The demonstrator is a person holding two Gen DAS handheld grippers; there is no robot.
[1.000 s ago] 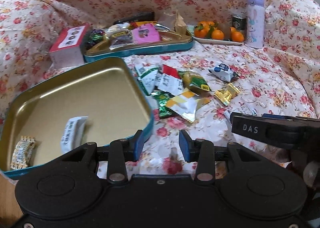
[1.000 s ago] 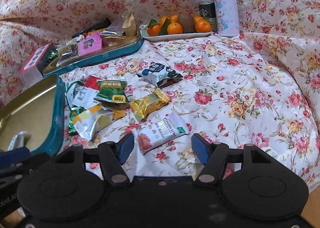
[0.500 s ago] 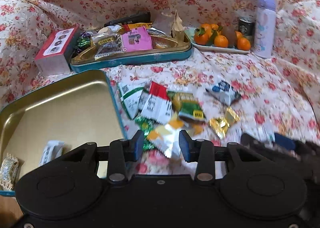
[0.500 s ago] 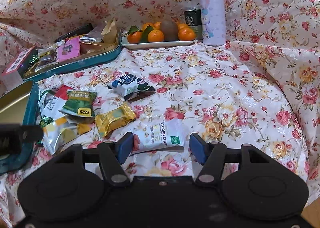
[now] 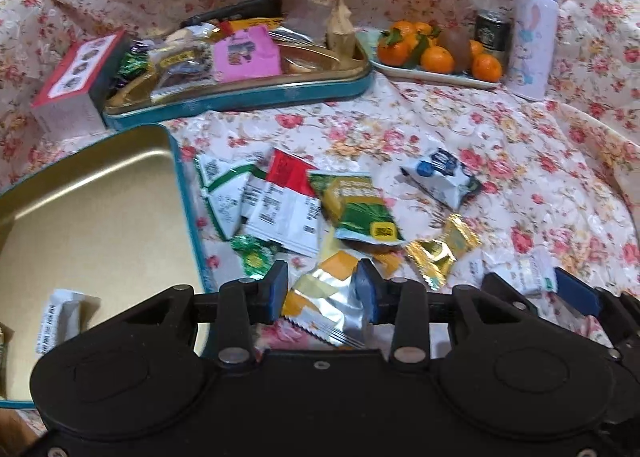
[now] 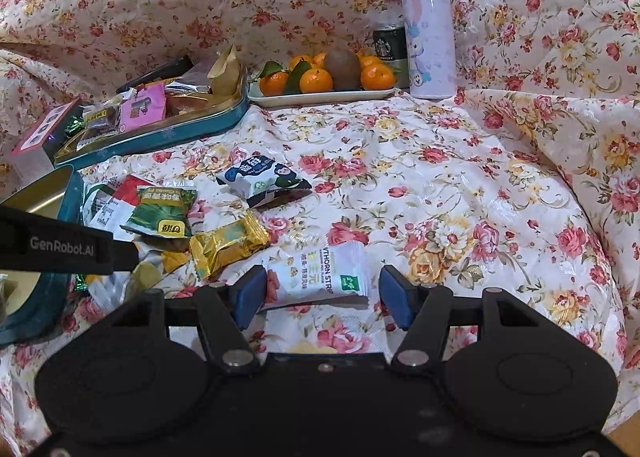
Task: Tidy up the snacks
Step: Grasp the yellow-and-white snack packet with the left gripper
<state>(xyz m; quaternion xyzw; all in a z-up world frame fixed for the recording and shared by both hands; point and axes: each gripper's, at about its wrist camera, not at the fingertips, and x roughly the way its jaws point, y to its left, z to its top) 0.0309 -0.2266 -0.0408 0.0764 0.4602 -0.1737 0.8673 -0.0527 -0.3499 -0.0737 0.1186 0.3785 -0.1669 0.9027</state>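
Floral cloth — scattered snack packets, open tins.

I see loose snack packets heaped flat on the cloth beside my open gold tin, which holds a white packet.

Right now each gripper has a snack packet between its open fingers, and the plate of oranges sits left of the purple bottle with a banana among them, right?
Nearly. On the plate among the oranges lies a kiwi, not a banana; the right wrist view shows it. The rest stands.
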